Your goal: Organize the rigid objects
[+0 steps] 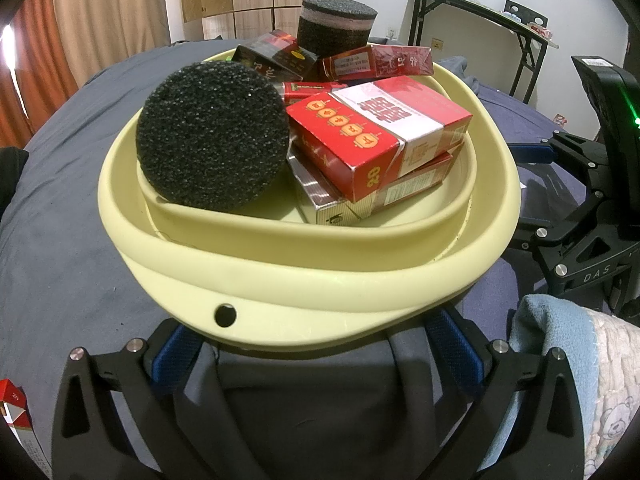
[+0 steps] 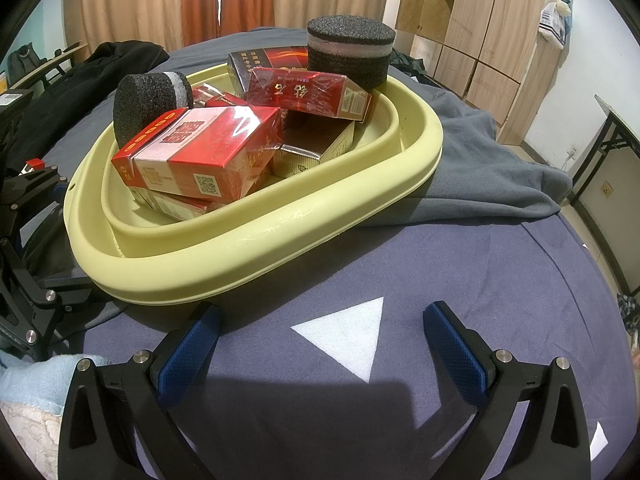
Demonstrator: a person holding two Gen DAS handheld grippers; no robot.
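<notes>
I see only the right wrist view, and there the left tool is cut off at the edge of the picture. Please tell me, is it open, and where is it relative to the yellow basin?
Observer: The left tool is open. Its blue pads are wide apart, and the tips are hidden under the near rim of the yellow basin.
Operator: Thank you. Is any object outside the basin on that side?
Observer: Yes. One red and white cigarette pack lies outside the basin, at the lower left edge of the left wrist view.
</notes>
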